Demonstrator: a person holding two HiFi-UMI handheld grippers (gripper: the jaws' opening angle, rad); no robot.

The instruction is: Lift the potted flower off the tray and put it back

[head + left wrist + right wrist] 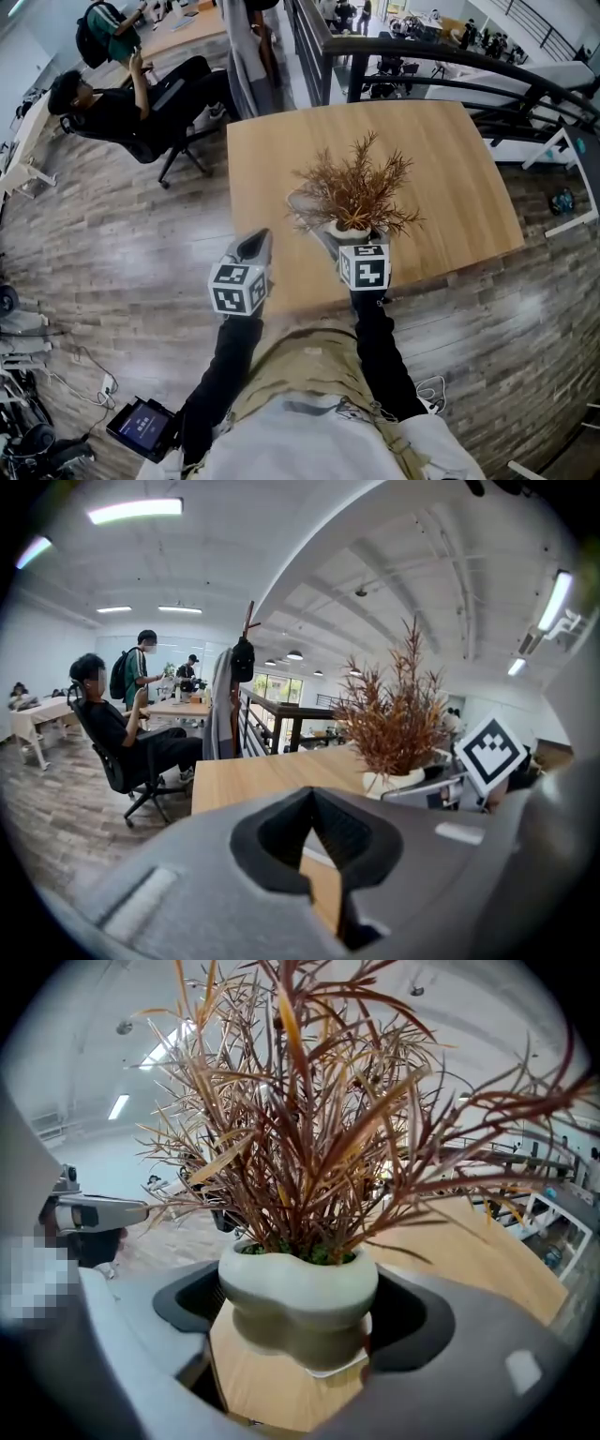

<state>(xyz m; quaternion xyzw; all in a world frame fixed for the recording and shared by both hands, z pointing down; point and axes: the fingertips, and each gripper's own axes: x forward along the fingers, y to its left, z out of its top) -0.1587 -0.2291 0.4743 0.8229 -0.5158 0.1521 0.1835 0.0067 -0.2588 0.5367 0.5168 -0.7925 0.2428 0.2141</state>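
Seated person: far left, in an office chair on the wood floor, well apart from the table.
Left gripper: at the table's near left edge. Its jaws are drawn together with nothing between them, and only a thin sliver of tabletop shows through the slit. It is well left of the plant.
Potted flower: stands upright over the near middle of the table. Its brown spiky foliage spreads above a pale, rounded pot.
Right gripper: comes in from the near side. Its jaws are closed on the pot, which sits squarely between them with a dark pad against each flank and the foliage rising above.
Tray: a white edge shows just under the pot's base. I cannot tell whether the pot touches it.
Table: a light wood top that extends to the right of the plant.
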